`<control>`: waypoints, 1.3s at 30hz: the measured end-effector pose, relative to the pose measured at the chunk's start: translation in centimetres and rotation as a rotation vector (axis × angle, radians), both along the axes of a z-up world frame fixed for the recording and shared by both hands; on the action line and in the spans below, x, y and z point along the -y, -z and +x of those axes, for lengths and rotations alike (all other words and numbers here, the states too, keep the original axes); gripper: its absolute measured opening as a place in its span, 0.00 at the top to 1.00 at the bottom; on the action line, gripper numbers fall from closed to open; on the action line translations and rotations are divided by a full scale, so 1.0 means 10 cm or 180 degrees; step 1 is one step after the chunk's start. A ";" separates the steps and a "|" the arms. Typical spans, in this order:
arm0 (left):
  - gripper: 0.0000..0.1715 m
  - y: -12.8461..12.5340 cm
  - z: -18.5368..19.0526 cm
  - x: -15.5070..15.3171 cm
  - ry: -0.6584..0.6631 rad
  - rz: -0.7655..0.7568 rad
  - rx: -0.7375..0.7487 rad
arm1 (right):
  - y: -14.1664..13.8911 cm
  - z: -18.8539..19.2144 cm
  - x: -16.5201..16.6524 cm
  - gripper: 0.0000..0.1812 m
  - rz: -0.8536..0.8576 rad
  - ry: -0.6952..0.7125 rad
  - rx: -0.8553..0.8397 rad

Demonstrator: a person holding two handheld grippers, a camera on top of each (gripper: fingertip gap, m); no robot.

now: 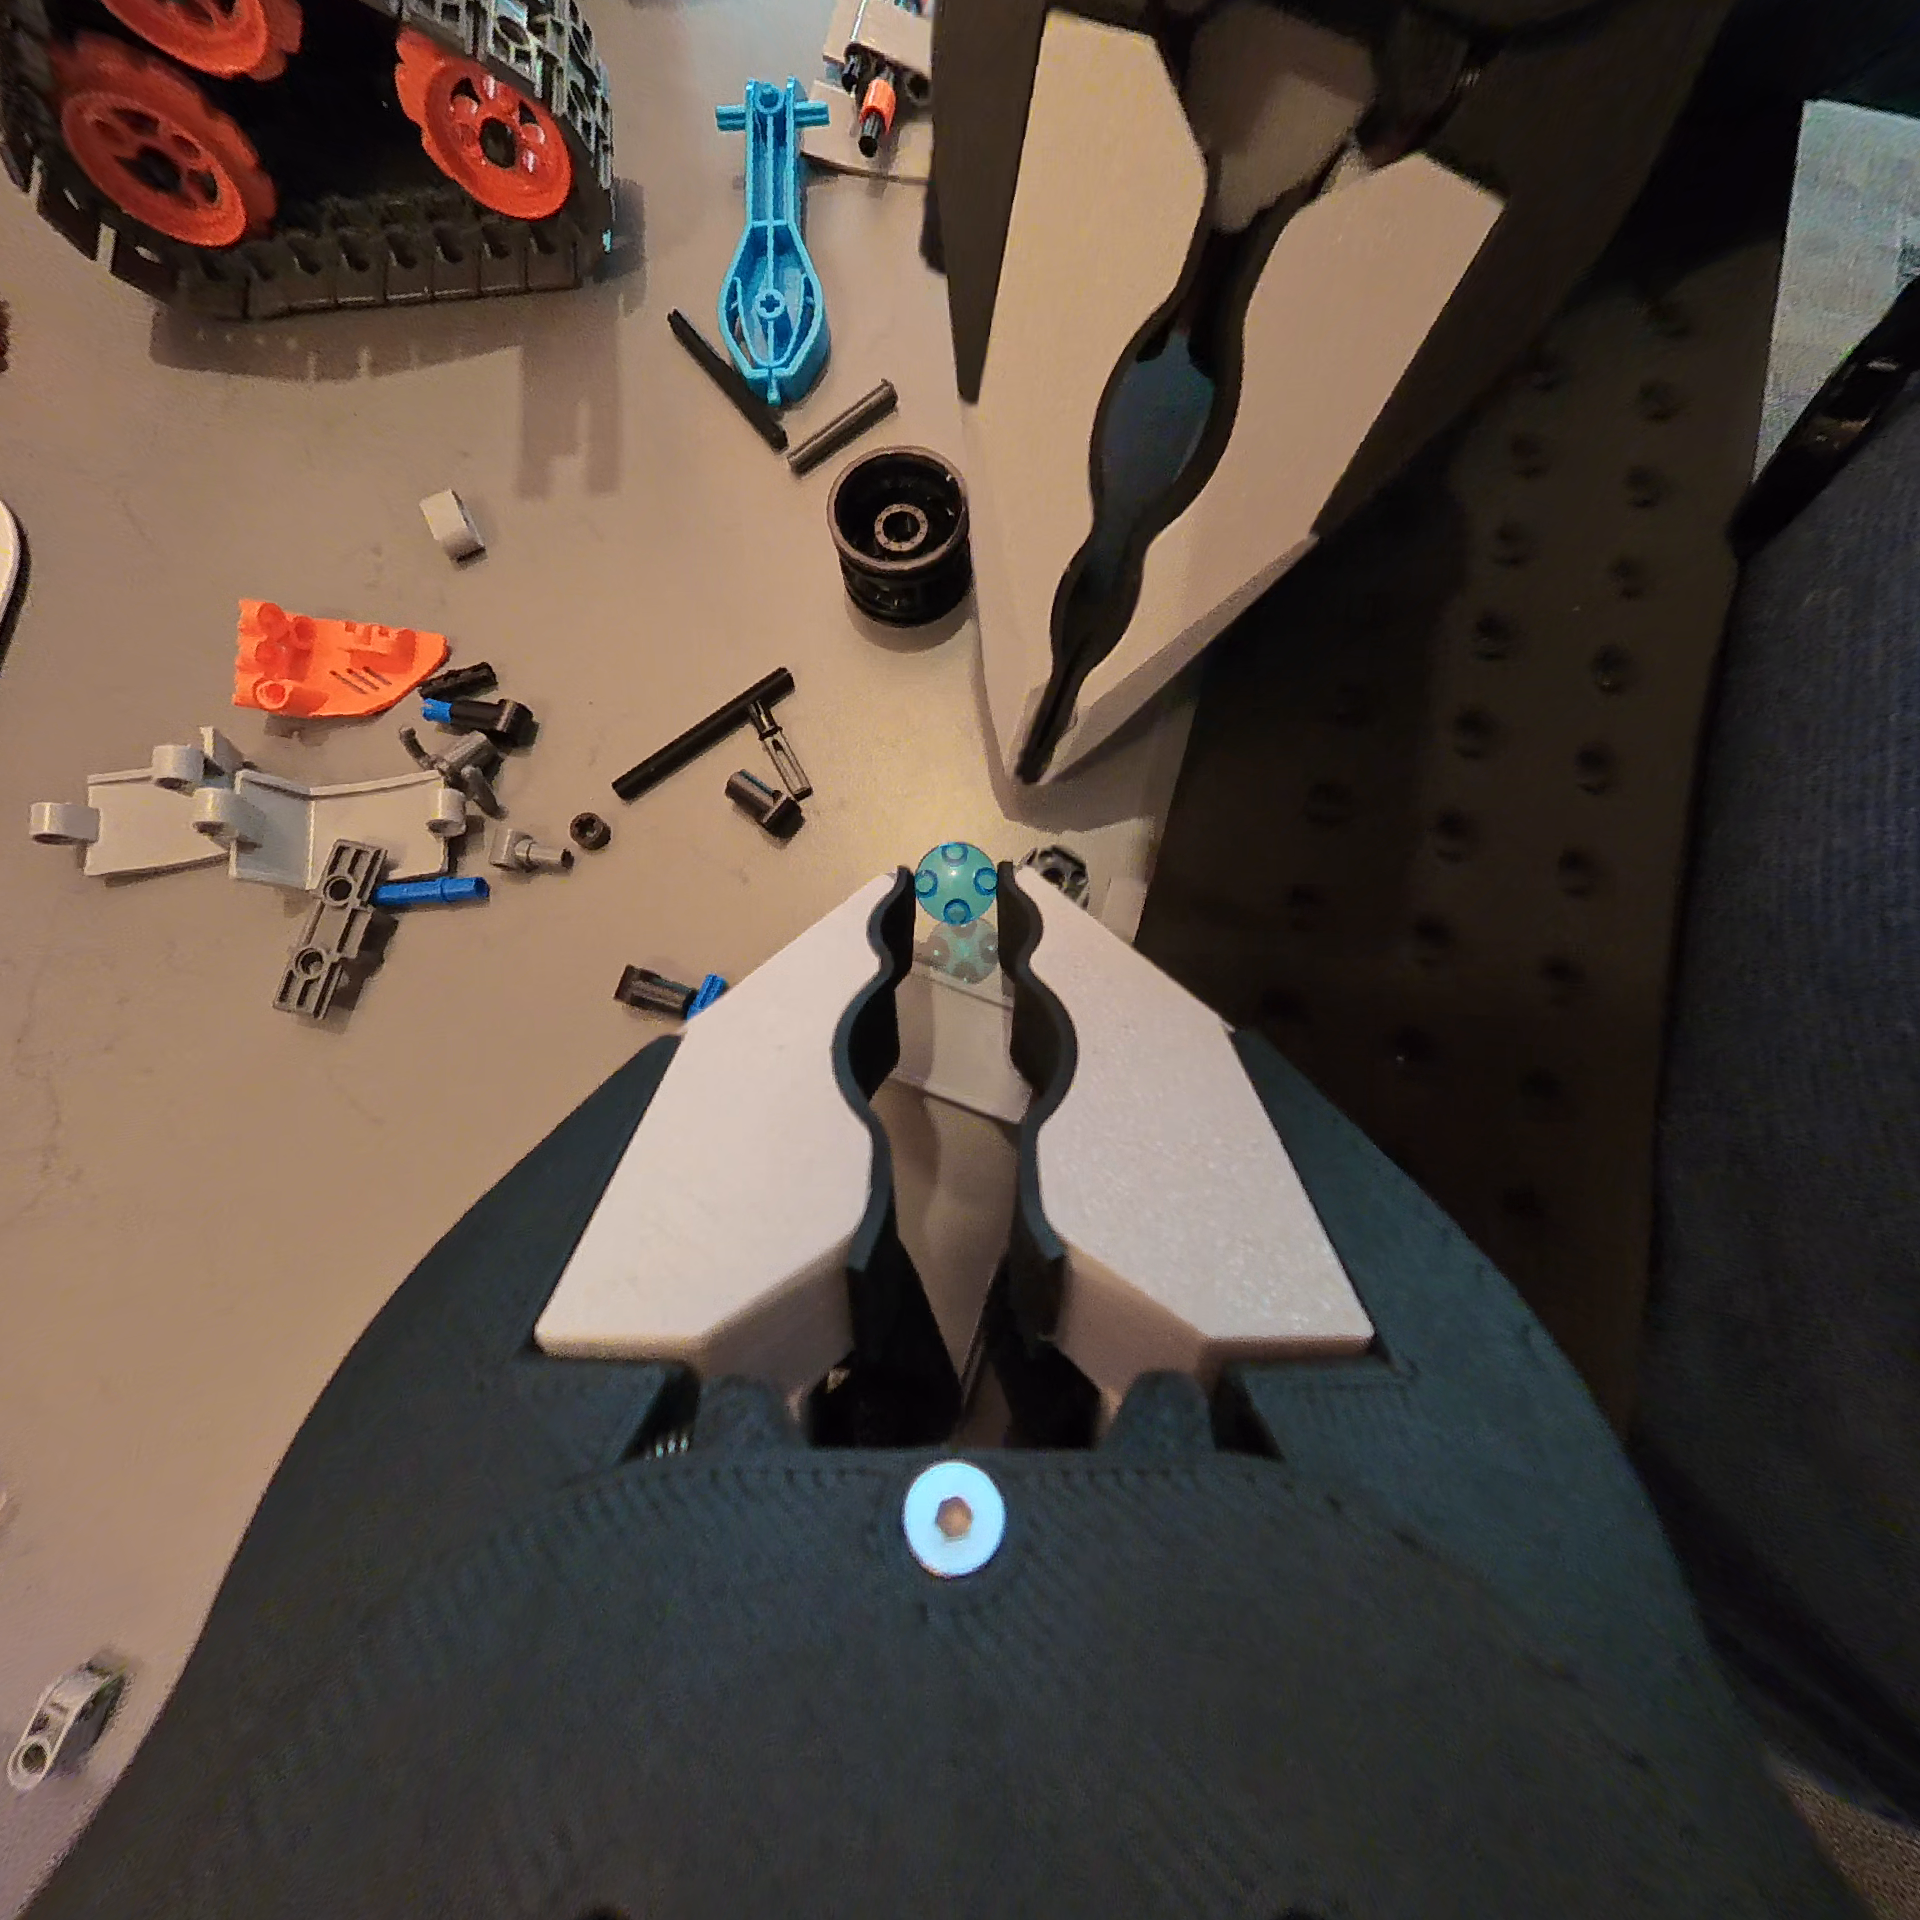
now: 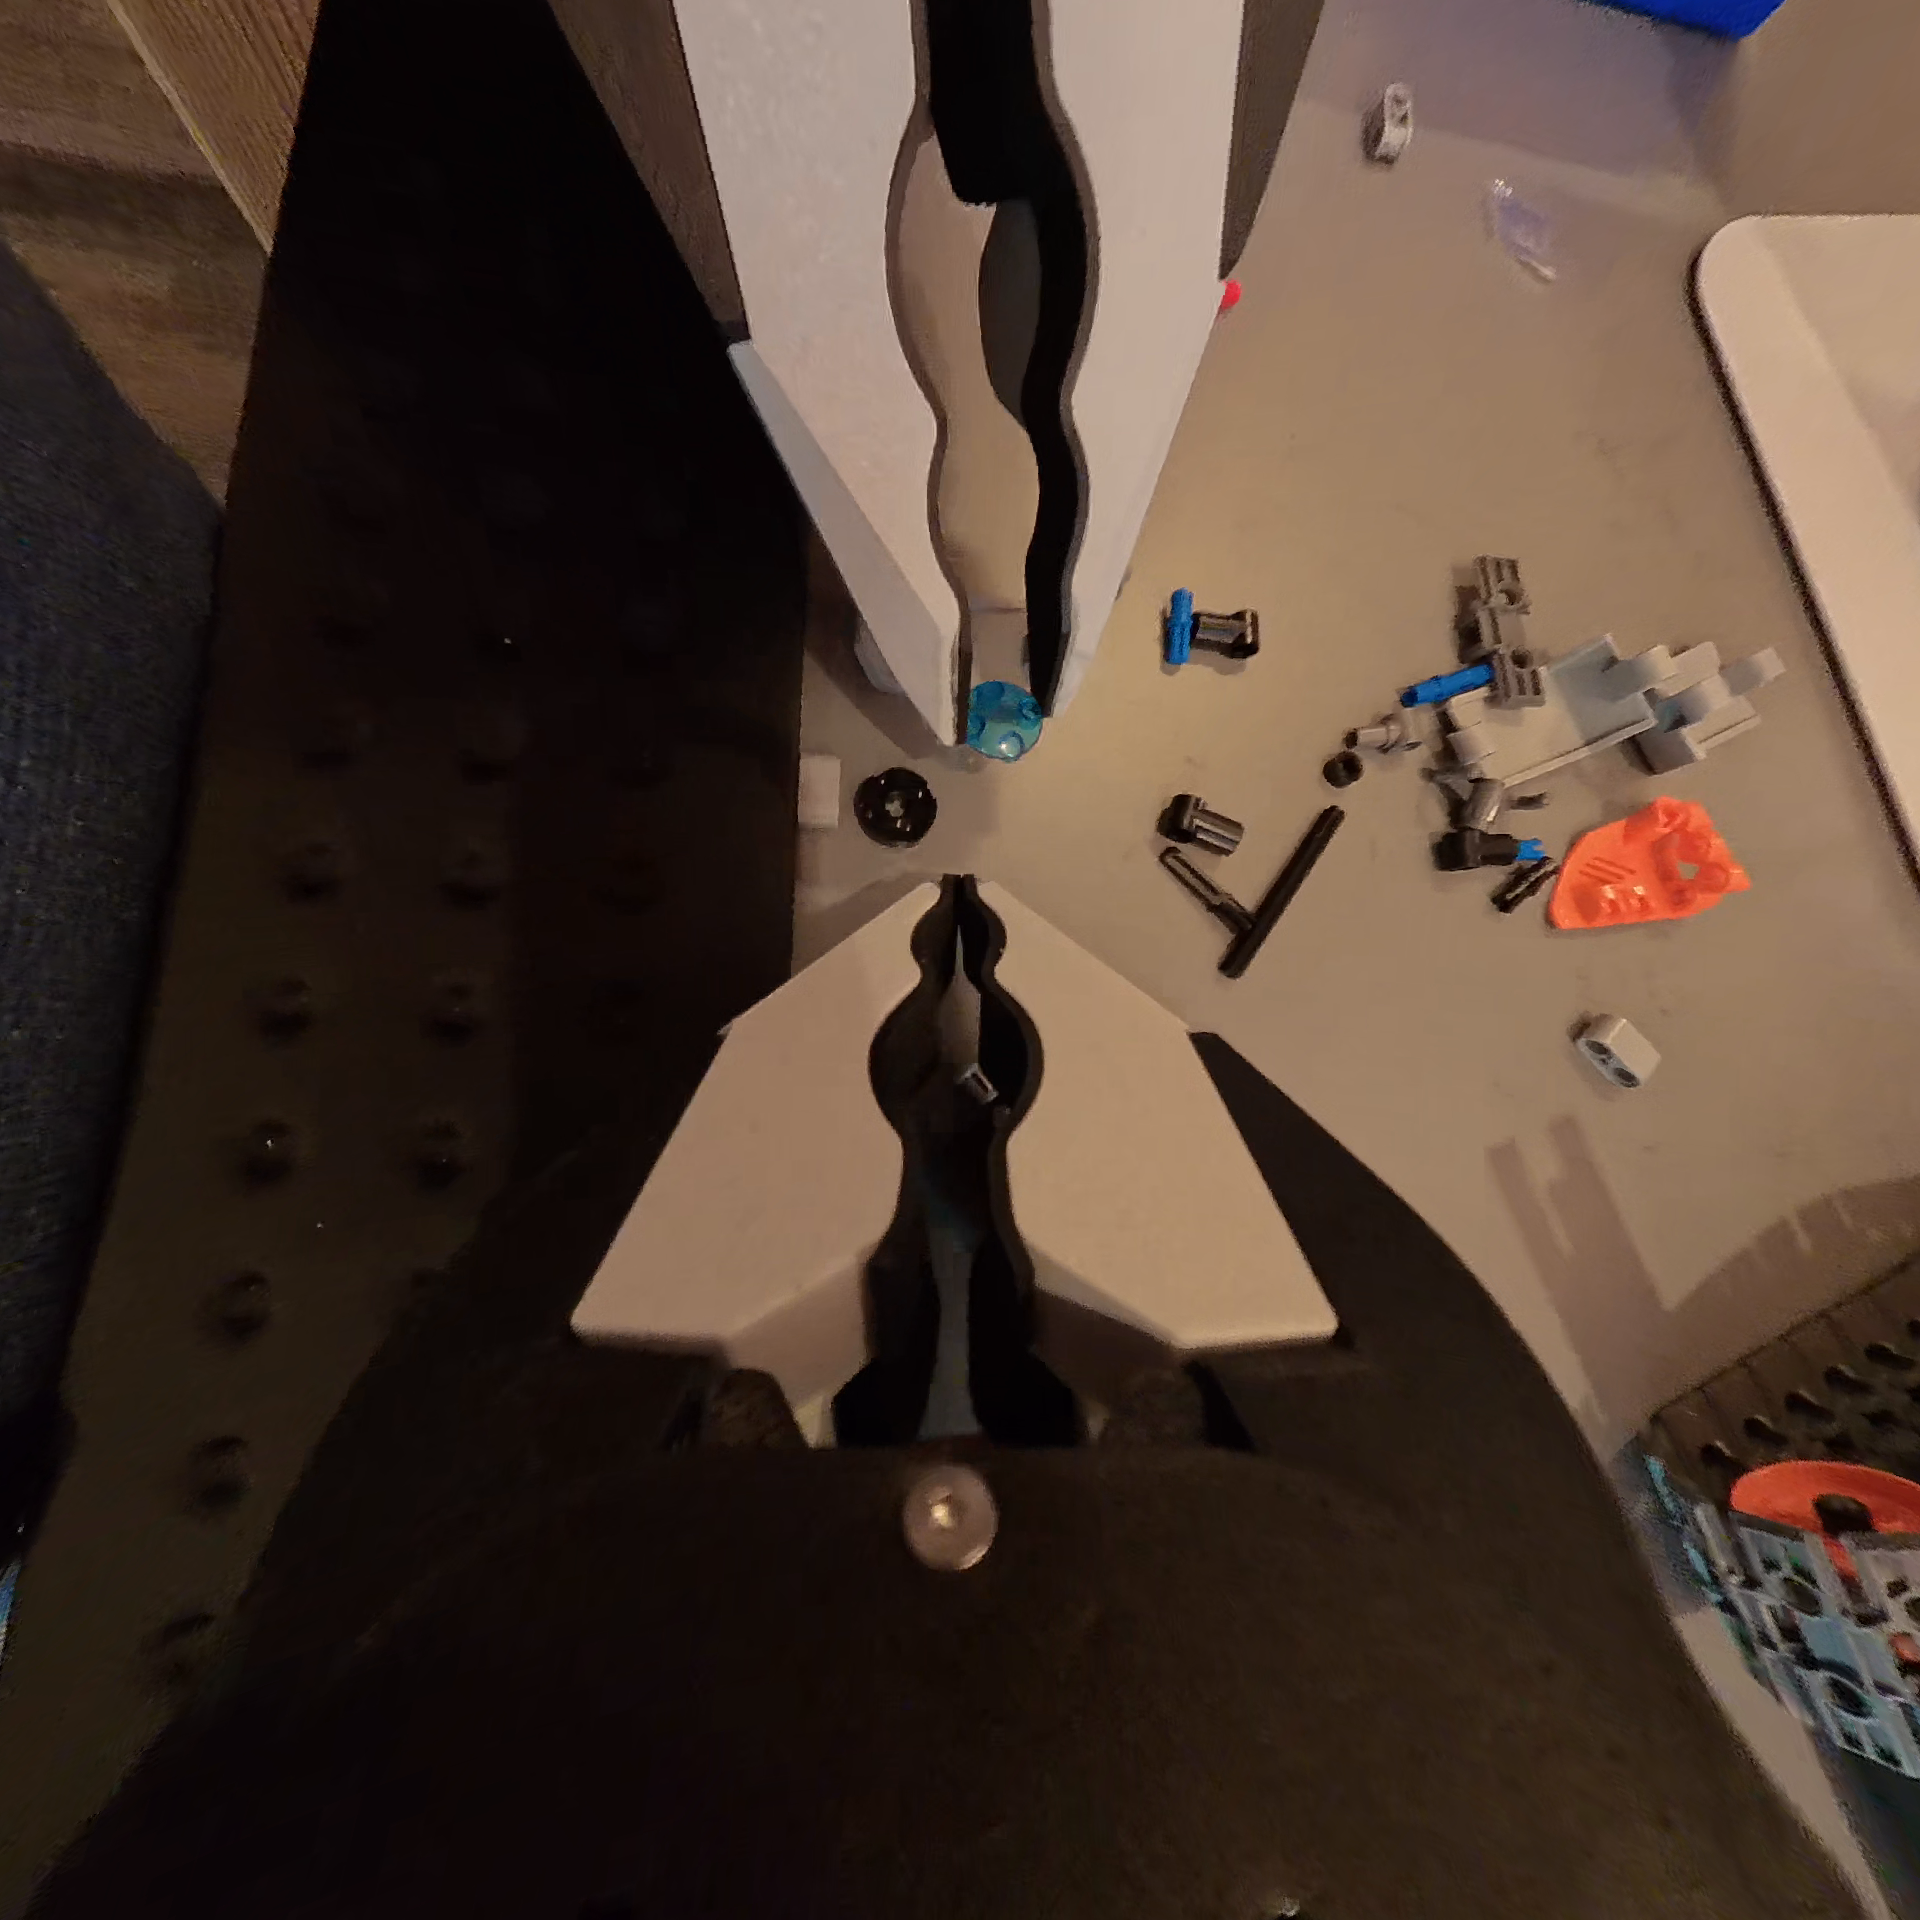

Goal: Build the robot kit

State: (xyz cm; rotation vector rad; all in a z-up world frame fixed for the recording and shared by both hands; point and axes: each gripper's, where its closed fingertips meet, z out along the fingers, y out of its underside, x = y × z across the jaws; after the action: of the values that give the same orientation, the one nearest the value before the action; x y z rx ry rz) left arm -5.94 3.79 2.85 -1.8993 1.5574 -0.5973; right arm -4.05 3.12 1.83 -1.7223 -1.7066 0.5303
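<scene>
My left gripper (image 1: 956, 881) is shut on a small translucent blue round studded piece (image 1: 956, 888), pinched between both fingertips just above the grey table (image 1: 623, 1091). The right wrist view shows the same grip (image 2: 1006, 717), with the blue piece (image 2: 1003, 720) at the tips. My right gripper (image 2: 956, 883) faces it a short way off, its fingertips closed together with nothing showing between the tips. It also shows in the left wrist view (image 1: 1034, 764), closed. A small black round piece (image 2: 894, 805) lies on the table between the two grippers, near the table's edge.
Loose parts lie scattered: a black axle (image 1: 701, 732), black wheel (image 1: 902, 535), orange panel (image 1: 327, 665), grey panel assembly (image 1: 260, 821), light blue tool (image 1: 769, 260). A tracked vehicle with orange wheels (image 1: 312, 156) stands far left. A black perforated board (image 1: 1455, 727) borders the table. Both grippers' tips are close together, under 4 cm apart. Both grippers' tips are roughly 7 cm from the black axle (image 1: 701, 732). It is also in sight in the right wrist view (image 2: 1283, 887).
</scene>
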 end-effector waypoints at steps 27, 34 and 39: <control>0.92 -0.04 -0.20 -0.02 -0.0120 -0.0016 0.0154 | 0.07 -0.19 0.06 0.91 -0.0129 -0.0173 0.0295; 0.92 -0.05 -0.22 -0.01 -0.0127 -0.0008 0.0176 | 0.09 -0.21 0.05 0.98 -0.0186 -0.0131 0.0225; 0.92 -0.13 -0.17 0.02 -0.0105 -0.0040 0.0341 | -0.07 -0.24 -0.03 0.99 -0.0574 0.0191 -0.0219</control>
State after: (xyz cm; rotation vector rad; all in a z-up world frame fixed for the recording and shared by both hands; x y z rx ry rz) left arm -7.65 3.60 4.13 -1.8672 1.4550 -0.6843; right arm -6.43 3.42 2.58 -1.8523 -1.5948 0.7264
